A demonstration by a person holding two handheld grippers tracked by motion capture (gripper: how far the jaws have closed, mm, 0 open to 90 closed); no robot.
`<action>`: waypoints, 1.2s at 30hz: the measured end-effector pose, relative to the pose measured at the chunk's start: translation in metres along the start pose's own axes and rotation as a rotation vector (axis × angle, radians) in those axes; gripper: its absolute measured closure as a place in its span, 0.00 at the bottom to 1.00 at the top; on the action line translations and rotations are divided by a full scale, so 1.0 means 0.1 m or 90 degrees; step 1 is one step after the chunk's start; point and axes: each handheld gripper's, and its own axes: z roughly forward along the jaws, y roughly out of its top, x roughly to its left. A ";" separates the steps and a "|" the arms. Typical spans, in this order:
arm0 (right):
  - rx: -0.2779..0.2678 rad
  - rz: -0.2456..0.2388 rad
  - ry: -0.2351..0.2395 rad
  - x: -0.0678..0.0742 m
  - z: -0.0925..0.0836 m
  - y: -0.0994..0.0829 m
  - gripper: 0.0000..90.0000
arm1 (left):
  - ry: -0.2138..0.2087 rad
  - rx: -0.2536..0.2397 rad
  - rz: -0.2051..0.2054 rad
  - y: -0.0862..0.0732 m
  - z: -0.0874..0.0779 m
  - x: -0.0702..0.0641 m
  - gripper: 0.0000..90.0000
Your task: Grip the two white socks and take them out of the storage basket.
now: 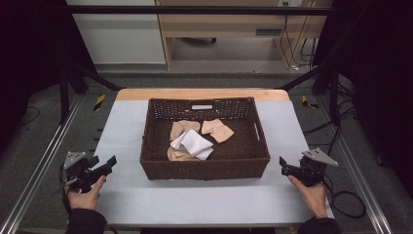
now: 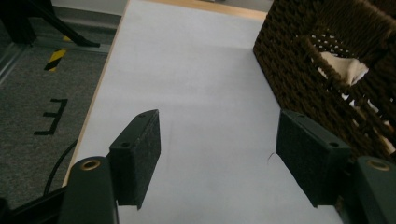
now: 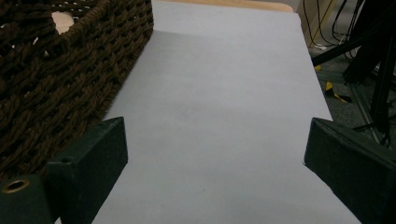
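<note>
A dark brown wicker basket [image 1: 204, 169] stands in the middle of the table. Inside it lie a white cloth [image 1: 194, 144] and tan cloths [image 1: 217, 130]. My left gripper [image 1: 111, 161] is held at the table's left side, apart from the basket, jaws open with nothing between them. In the left gripper view its gripper [image 2: 219, 156] hovers over bare table, the basket's wall [image 2: 299, 60] to its right. My right gripper [image 1: 282, 165] is held at the table's right, also open and empty. In its own view the right gripper [image 3: 215, 168] has the basket [image 3: 60, 84] on its left.
The table [image 1: 209, 200] has a pale grey top with a wooden strip at its far edge. Metal rails run along both sides. Cables [image 1: 348, 200] lie on the floor at the right. A wooden cabinet [image 1: 234, 29] stands beyond the table.
</note>
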 end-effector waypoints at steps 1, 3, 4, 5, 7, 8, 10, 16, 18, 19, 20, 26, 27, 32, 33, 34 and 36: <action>0.000 0.000 0.000 0.00 0.00 0.00 0.07 | 0.000 0.000 0.000 0.00 0.00 0.00 0.35; 0.002 -0.003 -0.010 0.00 0.01 0.00 0.07 | -0.005 -0.008 -0.004 0.05 -0.02 -0.03 0.35; 0.003 -0.004 -0.010 0.01 0.01 0.00 0.07 | -0.015 -0.018 -0.009 0.09 -0.04 -0.06 0.36; 0.003 -0.004 -0.010 0.01 0.01 0.00 0.07 | -0.015 -0.018 -0.009 0.09 -0.04 -0.06 0.37; 0.011 -0.014 -0.011 0.02 0.03 -0.01 0.07 | -0.019 -0.025 -0.004 0.14 -0.05 -0.09 0.37; 0.014 -0.017 -0.012 0.03 0.03 -0.01 0.07 | -0.022 -0.028 0.000 0.17 -0.06 -0.10 0.37; 0.017 -0.019 -0.009 0.03 0.04 -0.01 0.07 | -0.022 -0.035 0.002 0.22 -0.06 -0.12 0.37; 0.009 -0.015 -0.013 0.00 0.01 -0.01 0.06 | -0.039 -0.049 -0.006 0.37 -0.04 -0.17 0.36; 0.012 -0.018 -0.013 0.00 0.01 -0.02 0.06 | -0.045 -0.060 0.005 0.46 -0.05 -0.23 0.36; 0.013 -0.020 -0.010 0.00 0.01 -0.02 0.06 | -0.047 -0.062 0.008 0.49 -0.05 -0.25 0.36; 0.013 -0.020 -0.010 0.00 0.01 -0.02 0.06 | -0.047 -0.062 0.008 0.49 -0.05 -0.25 0.36; 0.008 -0.017 -0.013 -0.02 0.01 -0.01 0.06 | -0.055 -0.073 0.025 0.67 -0.06 -0.37 0.36; 0.010 -0.017 -0.013 -0.02 0.01 -0.01 0.06 | -0.057 -0.077 0.030 0.71 -0.06 -0.41 0.36; 0.012 -0.029 -0.011 -0.01 0.03 -0.01 0.06 | -0.068 -0.075 0.056 0.83 -0.02 -0.62 0.36; 0.013 -0.028 -0.016 -0.01 0.03 -0.01 0.06 | -0.072 -0.068 0.065 0.86 0.00 -0.70 0.36; 0.013 -0.028 -0.016 -0.01 0.03 -0.01 0.06 | -0.072 -0.068 0.065 0.86 0.00 -0.70 0.36; 0.011 -0.024 -0.016 -0.01 0.02 -0.01 0.06 | -0.075 -0.067 0.072 0.90 0.04 -0.79 0.36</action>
